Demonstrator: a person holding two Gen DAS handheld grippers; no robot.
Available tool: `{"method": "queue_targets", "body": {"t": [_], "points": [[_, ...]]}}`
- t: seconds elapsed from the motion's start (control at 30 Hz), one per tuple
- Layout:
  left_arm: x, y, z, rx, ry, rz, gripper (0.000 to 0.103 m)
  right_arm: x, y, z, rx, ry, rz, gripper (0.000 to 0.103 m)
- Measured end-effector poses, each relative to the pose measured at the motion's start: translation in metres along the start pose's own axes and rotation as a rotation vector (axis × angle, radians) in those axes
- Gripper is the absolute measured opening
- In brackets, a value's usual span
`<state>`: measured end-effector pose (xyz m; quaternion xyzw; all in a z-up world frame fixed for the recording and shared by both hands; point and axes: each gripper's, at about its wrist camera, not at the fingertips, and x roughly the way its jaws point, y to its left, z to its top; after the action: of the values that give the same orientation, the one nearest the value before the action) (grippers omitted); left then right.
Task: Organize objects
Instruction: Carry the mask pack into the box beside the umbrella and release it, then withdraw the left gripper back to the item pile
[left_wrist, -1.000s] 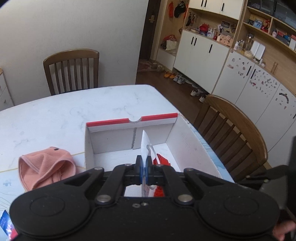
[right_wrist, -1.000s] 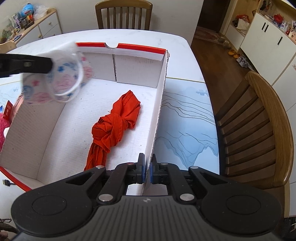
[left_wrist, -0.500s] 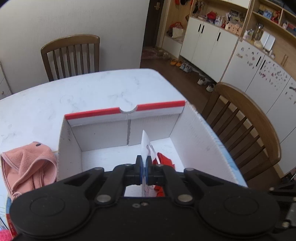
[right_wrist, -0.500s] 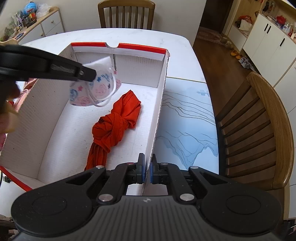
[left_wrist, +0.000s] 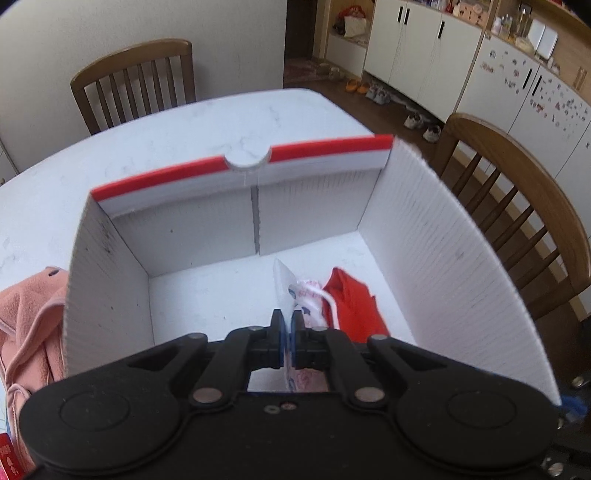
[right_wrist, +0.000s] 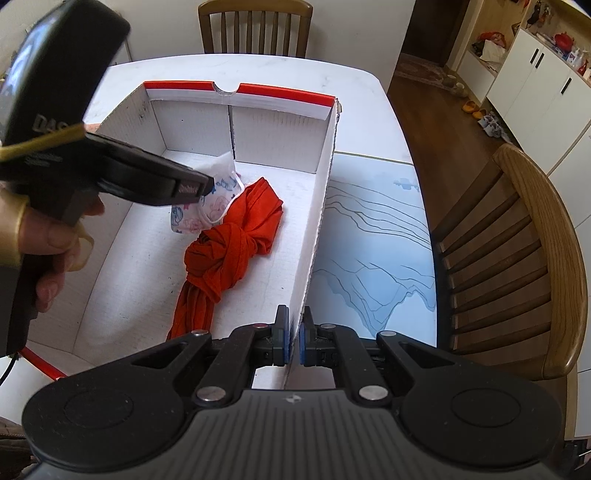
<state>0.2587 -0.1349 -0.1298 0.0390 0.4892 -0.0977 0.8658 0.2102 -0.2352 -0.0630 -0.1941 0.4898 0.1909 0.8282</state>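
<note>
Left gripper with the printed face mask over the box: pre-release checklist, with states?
1. Left gripper shut on the white printed face mask: ok.
2. Mask inside the white corrugated box with red rim, below its rim: ok.
3. Mask resting on the box floor: cannot tell; it hangs beside the knotted red cloth.
4. Right gripper shut on the box's side wall, steadying it: ok.
5. Bare floor left of the red cloth for the drop: ok.
6. Pink cloth outside the box, not yet packed: not ok.
</note>
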Motion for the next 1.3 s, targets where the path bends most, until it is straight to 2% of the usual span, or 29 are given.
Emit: {"method": "queue_targets", "body": {"t": [0.17, 0.3, 0.4, 0.53, 0.8, 1.3], "points": [[0.008, -0.001, -0.003, 0.008, 0.048, 0.000, 0.005, 0.000, 0.000, 0.000, 0.002, 0.001, 0.000, 0.005], [0.009, 0.000, -0.006, 0.008, 0.068, 0.000, 0.014, 0.001, 0.000, 0.000, 0.005, 0.003, 0.000, 0.005], [0.007, 0.000, -0.007, 0.015, 0.069, 0.004, 0.016, 0.001, 0.000, 0.000, 0.007, 0.003, 0.000, 0.005], [0.001, 0.000, -0.009, 0.009, 0.070, -0.002, 0.028, 0.001, 0.000, 0.000, 0.010, 0.003, 0.000, 0.005], [-0.020, 0.004, -0.013, -0.014, 0.054, -0.013, 0.040, 0.001, 0.000, 0.000, 0.012, 0.004, -0.006, 0.005], [-0.082, 0.010, -0.019, -0.032, -0.037, -0.057, 0.042, 0.001, 0.002, 0.000, 0.018, 0.009, -0.009, 0.005]]}}
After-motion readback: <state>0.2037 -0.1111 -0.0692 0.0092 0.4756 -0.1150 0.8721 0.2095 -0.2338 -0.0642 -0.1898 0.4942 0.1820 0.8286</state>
